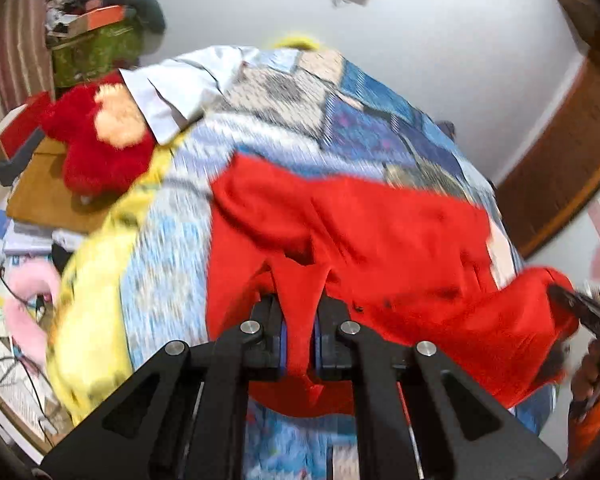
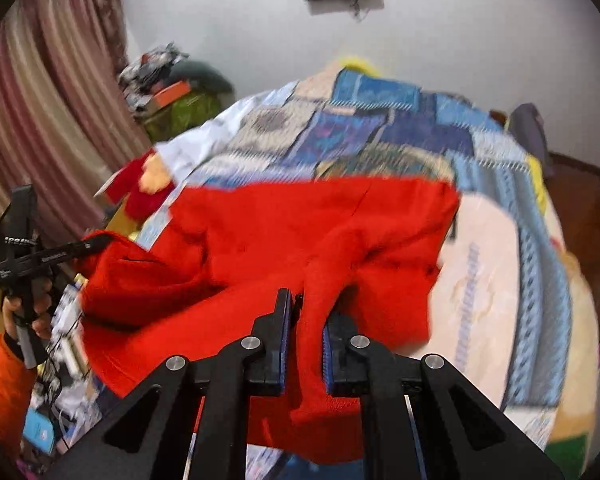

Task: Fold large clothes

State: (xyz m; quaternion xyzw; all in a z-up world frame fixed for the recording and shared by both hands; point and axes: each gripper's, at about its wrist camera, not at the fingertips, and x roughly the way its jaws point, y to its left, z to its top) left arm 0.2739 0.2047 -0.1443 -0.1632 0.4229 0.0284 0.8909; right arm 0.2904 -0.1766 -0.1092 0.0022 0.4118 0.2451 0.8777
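Two grippers, both clamped on the same red garment (image 1: 340,224). Left gripper (image 1: 300,320) had a pinched ridge of red cloth between its blue pads, jaws nearly together. Right gripper (image 2: 308,320) likewise: a fold of the garment (image 2: 300,232) ran up between its pads, jaws close on it.

Garment sat directly ahead of both grippers, partly raised at the gripped points, the rest draped over the bed (image 1: 172,280). In the left wrist view it spread ahead and to the right of the left gripper, out to the right gripper (image 1: 580,312) at the frame edge, which held its far corner. In the right wrist view it spread ahead and to the left, reaching the left gripper (image 2: 96,242) held by a hand (image 2: 24,312) with an orange sleeve (image 2: 4,384).

Bed carried a blue patchwork cover (image 2: 380,132); bare mattress (image 2: 480,280) showed right of the right gripper. Beyond the garment, far left of the left gripper: a red plush toy (image 1: 100,152) and a white shirt (image 1: 172,92) at the bed's edge. A yellow blanket (image 1: 88,288) hung down the bed's left side. A striped curtain (image 2: 40,120) was far left of the right gripper.

Both frames were motion-blurred; fine detail of the cloth not readable.
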